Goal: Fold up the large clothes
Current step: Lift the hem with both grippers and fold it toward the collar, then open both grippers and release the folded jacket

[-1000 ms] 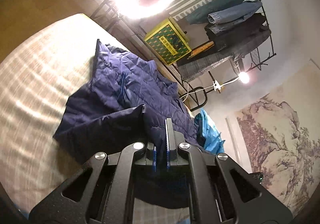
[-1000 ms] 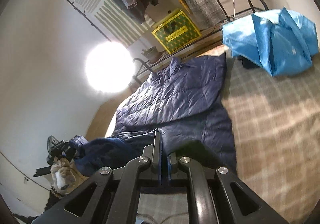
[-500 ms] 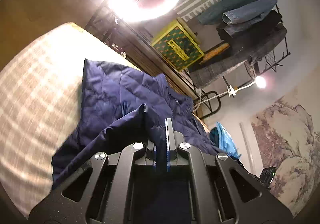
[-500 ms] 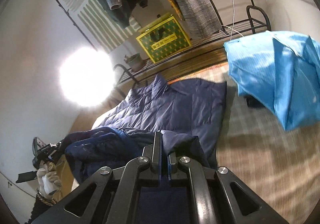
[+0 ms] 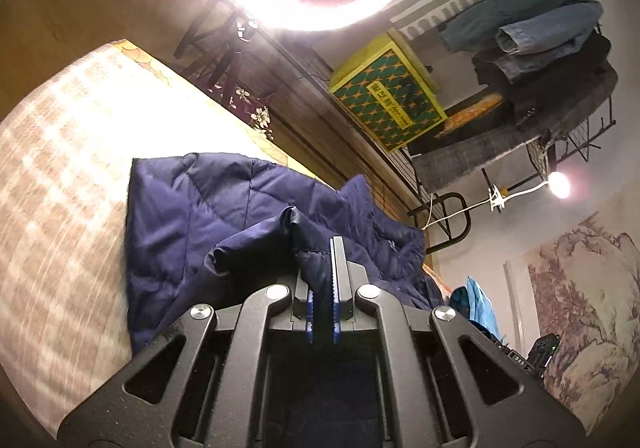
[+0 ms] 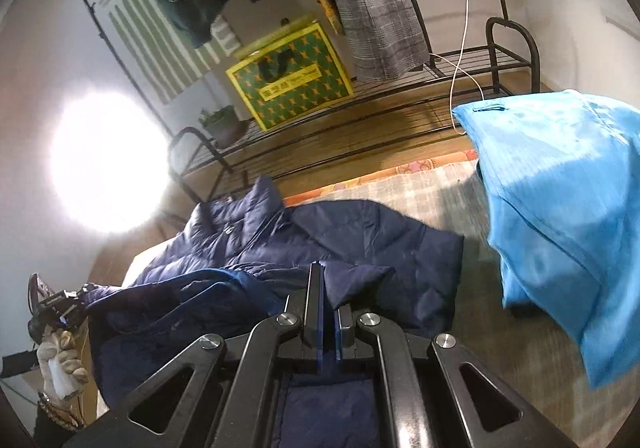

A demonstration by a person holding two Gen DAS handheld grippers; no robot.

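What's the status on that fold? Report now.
Left gripper and right gripper both shut on navy quilted puffer jacket. Hem lifted over its body on checked bedspread. Bright blue garment close right.

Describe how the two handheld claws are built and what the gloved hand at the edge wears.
Both the left claw and right claw are matte black linkages with silver pivot bolts, flat black fingers and blue pads, toothed on the left. The hand wears a pale glove and a beaded bracelet.

Navy quilted jacket on checked bed, hem lifted, seemingly mid-fold.
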